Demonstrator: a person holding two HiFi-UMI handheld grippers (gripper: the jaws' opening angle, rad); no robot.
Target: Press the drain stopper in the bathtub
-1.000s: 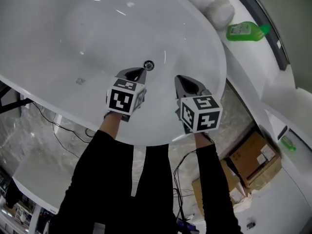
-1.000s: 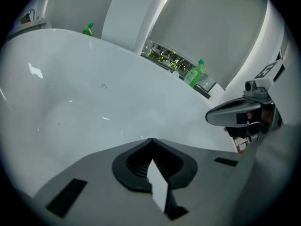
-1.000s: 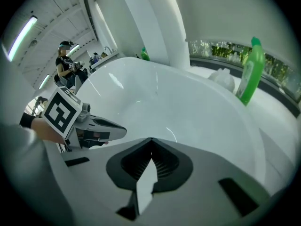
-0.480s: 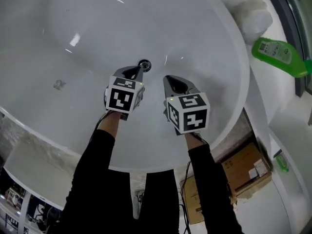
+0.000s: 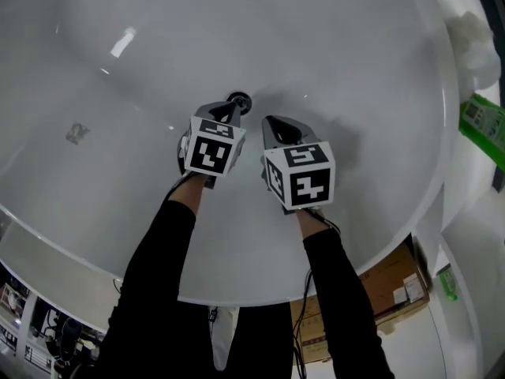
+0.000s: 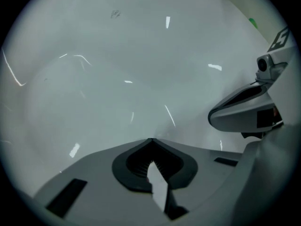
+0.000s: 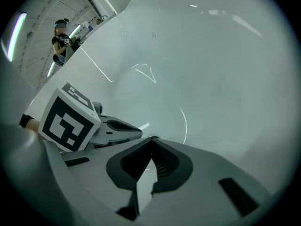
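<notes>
Both arms have reached deeper into the white bathtub [image 5: 371, 61]. The left gripper [image 5: 231, 110], jaws closed and empty, now has its tip at the chrome drain stopper [image 5: 240, 100] on the tub floor. The right gripper [image 5: 271, 122], also closed and empty, sits just beside it.

Glossy, smooth white bathtub [image 5: 331, 46], shiny metal drain stopper [image 5: 240, 99] on its floor, green plastic bottle [image 5: 483, 129] beyond its rim.

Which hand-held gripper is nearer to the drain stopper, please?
Left. The left hand-held gripper has its tip at the drain stopper; the right hand-held gripper lies apart, to its right.
</notes>
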